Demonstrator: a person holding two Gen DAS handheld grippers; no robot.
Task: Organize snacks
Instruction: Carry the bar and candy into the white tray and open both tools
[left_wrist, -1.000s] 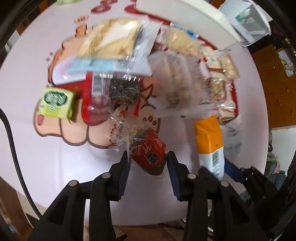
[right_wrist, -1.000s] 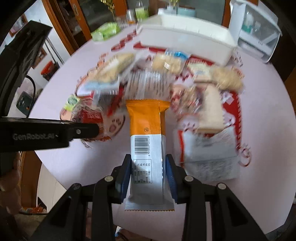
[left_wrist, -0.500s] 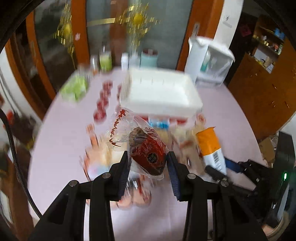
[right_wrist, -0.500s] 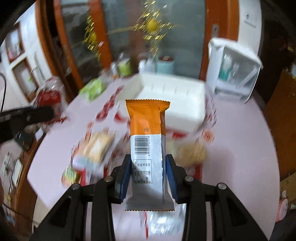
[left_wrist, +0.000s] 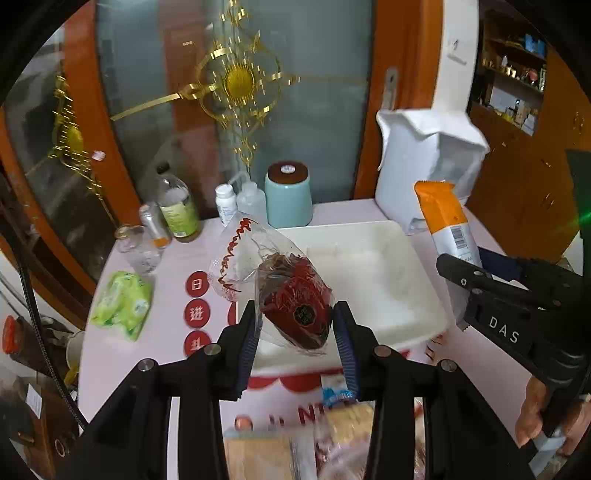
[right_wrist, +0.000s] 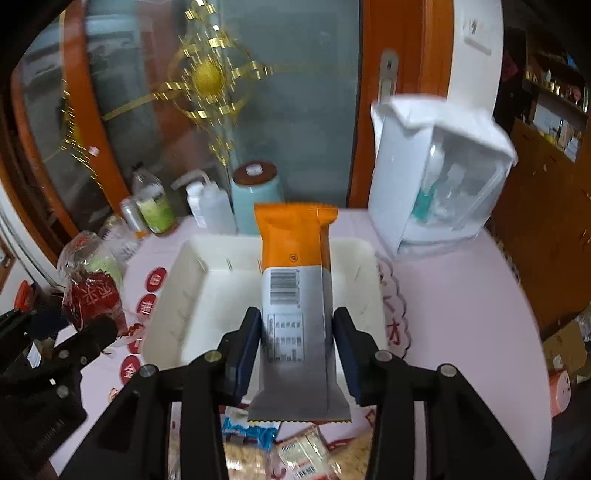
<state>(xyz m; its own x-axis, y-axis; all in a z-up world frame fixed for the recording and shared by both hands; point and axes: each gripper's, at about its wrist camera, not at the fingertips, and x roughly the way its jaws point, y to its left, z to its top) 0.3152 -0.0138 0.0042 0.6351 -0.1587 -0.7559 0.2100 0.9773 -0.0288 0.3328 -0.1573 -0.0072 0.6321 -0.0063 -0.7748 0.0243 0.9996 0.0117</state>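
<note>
My left gripper (left_wrist: 297, 328) was clamped on a red snack in a clear crinkly wrapper (left_wrist: 293, 310), its pads pressed into the sides of the dark red lump while the loose twisted top of the film stood up and away. It hung above the near-left edge of the white tray (left_wrist: 417, 291). My right gripper (right_wrist: 297, 339) was closed on the orange-and-white bar packet (right_wrist: 295, 295), gripped across its lower white half, the orange end pointing forward over the middle of the tray (right_wrist: 173, 295).

I judged both to be light. The bar looked fairly stiff along its length, so a grip across the flat body seemed sound — though its glossy foil could slide if the squeeze eased. The red snack seemed soft and easily crushed; only its bulk gave purchase, the slack film none.

Nothing lay inside the tray that I could see. More packets (right_wrist: 295, 454) sat on the pink tablecloth (right_wrist: 461, 314) just below the grippers. Behind the tray stood a teal canister (left_wrist: 288, 195), small white bottles (left_wrist: 226, 203), a green-labelled bottle (left_wrist: 177, 210) and a white plastic holder (right_wrist: 439, 173); a green tissue pack (left_wrist: 122, 302) lay off to the left. The two grippers hung side by side over the tray — each other's fingers looked the likeliest obstruction.
</note>
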